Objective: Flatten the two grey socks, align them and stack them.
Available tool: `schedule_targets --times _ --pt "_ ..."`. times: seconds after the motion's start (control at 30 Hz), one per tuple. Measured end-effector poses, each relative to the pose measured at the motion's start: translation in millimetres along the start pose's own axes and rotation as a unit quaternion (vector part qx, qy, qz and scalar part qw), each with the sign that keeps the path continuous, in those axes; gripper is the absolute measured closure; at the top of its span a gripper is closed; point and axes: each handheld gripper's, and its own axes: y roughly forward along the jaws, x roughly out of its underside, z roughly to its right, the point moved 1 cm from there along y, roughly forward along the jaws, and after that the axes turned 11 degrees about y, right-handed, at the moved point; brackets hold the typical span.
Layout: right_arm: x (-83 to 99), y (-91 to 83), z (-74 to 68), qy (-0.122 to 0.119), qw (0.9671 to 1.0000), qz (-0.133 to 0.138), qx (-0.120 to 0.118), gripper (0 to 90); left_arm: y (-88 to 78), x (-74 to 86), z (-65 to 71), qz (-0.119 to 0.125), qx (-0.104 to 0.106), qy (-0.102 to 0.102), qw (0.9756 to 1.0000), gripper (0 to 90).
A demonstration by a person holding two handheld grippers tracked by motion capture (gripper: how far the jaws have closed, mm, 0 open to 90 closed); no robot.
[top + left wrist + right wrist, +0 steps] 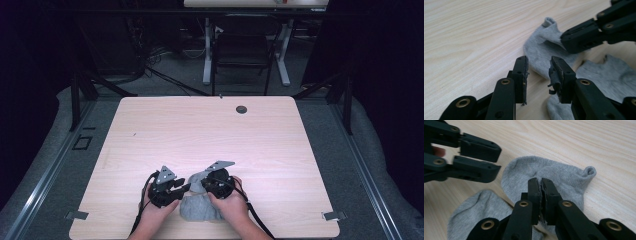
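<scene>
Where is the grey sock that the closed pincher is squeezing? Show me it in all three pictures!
High view: the pinched sock sits near the table's front edge, between the two grippers.
Left gripper view: middle, just beyond the open left gripper, with the right gripper biting it.
Right gripper view: centre, clamped by the right gripper's own jaws.
Shared landmark: the second grey sock lying beside it.

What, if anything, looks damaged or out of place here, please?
The rubber pad on the left tool looks torn and peeling, with a strip curling off. The two grey socks merely lie rumpled.
</scene>
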Motion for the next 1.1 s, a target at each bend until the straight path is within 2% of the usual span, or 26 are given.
schedule_targets --times 0.07,0.17,0.33,0.5,0.6,0.7,0.77,0.93,1.1 --pt "0.1 -0.6 0.5 0.001 1.0000 0.002 -0.002 86.2 3.9 0.6 -2.8 -0.007 -0.001 -0.003 1.0000 66.2" --pt "0.0 -2.6 0.7 -0.002 1.0000 0.007 -0.006 86.2 6.2 0.2 -6.0 -0.004 -0.001 -0.008 1.0000 65.7" --pt "-1.0 -6.3 2.1 -0.007 0.9998 0.015 -0.006 86.2 2.2 -4.2 -7.2 0.021 0.002 -0.025 0.9995 66.2" --pt "-1.8 -8.5 2.6 0.000 0.9996 0.026 -0.010 86.2 8.3 -6.2 -7.2 -0.003 0.000 -0.013 0.9999 67.3" --pt "-2.1 -11.1 3.0 0.002 0.9995 0.029 -0.011 86.2 15.1 -3.1 -7.5 -0.015 -0.001 -0.017 0.9997 70.2" --pt "-2.7 -13.6 5.3 -0.001 0.9993 0.033 -0.014 86.2 17.4 0.0 -8.3 -0.025 -0.005 -0.011 0.9996 80.3" --pt "-3.0 -15.8 7.3 0.001 0.9991 0.040 -0.016 86.2 16.8 0.8 -9.3 -0.024 -0.010 -0.009 0.9996 86.2" --pt "-2.5 -23.8 16.4 0.003 0.9985 0.051 -0.018 86.2 14.6 1.7 -13.1 -0.023 -0.015 -0.011 0.9996 87.8" --pt "1.8 -30.3 29.2 0.013 0.9985 0.052 -0.009 86.0 13.4 2.4 -15.2 -0.023 -0.019 -0.013 0.9995 87.9"
